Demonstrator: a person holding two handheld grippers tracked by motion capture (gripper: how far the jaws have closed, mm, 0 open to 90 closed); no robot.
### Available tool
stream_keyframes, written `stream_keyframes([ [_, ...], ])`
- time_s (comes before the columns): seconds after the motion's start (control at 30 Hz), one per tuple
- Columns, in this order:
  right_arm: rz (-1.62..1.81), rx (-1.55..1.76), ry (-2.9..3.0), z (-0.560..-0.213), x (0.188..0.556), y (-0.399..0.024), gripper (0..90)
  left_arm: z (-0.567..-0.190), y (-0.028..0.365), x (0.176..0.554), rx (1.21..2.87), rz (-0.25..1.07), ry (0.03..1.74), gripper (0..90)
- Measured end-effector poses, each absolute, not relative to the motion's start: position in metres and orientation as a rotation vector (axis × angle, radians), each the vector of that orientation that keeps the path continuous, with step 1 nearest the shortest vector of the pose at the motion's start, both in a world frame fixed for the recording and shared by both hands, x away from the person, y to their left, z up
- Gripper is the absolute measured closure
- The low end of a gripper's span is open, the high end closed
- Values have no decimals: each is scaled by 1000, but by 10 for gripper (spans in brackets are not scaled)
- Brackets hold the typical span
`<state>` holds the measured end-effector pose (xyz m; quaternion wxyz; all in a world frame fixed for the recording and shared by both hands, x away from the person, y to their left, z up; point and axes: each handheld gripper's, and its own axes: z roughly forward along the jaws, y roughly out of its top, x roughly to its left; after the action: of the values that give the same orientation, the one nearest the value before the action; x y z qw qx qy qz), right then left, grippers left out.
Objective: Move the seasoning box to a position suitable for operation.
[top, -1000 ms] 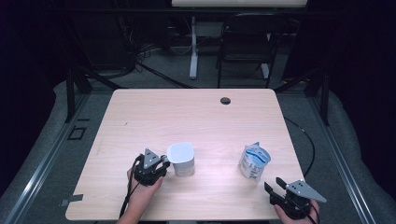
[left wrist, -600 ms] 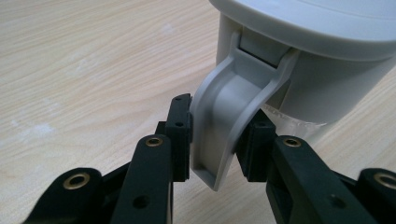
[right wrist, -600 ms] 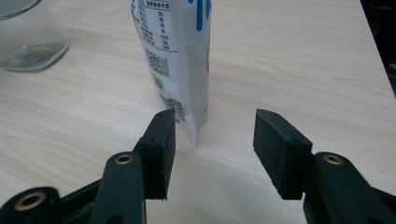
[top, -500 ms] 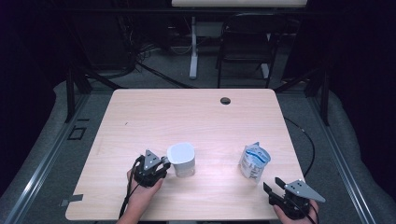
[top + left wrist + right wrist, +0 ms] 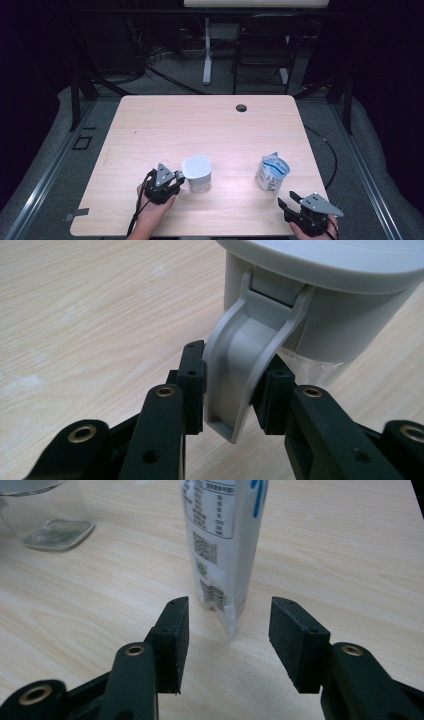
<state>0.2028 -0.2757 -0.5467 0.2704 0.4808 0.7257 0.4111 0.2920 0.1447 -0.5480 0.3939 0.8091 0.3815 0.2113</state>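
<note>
High view: jug [image 5: 196, 173] upright, handle [image 5: 178, 175] leftward

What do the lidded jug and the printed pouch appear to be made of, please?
Jug: matte grey plastic lid and handle by their moulded look, over a clear glassy or plastic body. Pouch: glossy printed film, probably plastic, creased, with a sealed edge.

The white, blue-marked soft plastic pouch [image 5: 224, 545] standing on the pale wooden table carries the only printing. In the right gripper view its near face bears a block of small black print in table form at the top, a square code pattern beneath it, a small green emblem and a further dark block near the bottom seam (all too small to read). A broad blue stroke runs along its upper right edge; no letter can be made out.
</note>
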Motion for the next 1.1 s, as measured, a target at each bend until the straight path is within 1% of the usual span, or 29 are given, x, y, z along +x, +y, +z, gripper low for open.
stream_keyframes([
  [0.17, 1075, 1258, 1977, -544, 201, -270, 506, -547, 141, 282, 2075, 522, 923, 697],
  [0.63, 1120, 1229, 1957, -542, 201, -263, 484, -547, 125, 261, 2143, 426, 764, 699],
  [0.8, 1121, 1207, 1967, -542, 202, -261, 488, -549, 129, 262, 2131, 423, 769, 699],
  [0.83, 1123, 1198, 1970, -542, 202, -261, 514, -549, 129, 262, 2130, 423, 771, 699],
  [0.87, 1123, 1198, 1970, -542, 202, -261, 514, -549, 130, 262, 2132, 426, 773, 699],
  [0.9, 1137, 1184, 1973, -541, 202, -261, 566, -549, 131, 261, 2130, 424, 774, 698],
  [0.93, 1137, 1184, 1973, -541, 202, -261, 566, -549, 131, 261, 2130, 424, 774, 698],
  [1.07, 1161, 1131, 1992, -539, 200, -258, 614, -549, 133, 261, 2119, 414, 797, 691],
  [1.1, 1173, 1102, 2002, -537, 198, -256, 639, -549, 133, 261, 2117, 412, 803, 678],
])
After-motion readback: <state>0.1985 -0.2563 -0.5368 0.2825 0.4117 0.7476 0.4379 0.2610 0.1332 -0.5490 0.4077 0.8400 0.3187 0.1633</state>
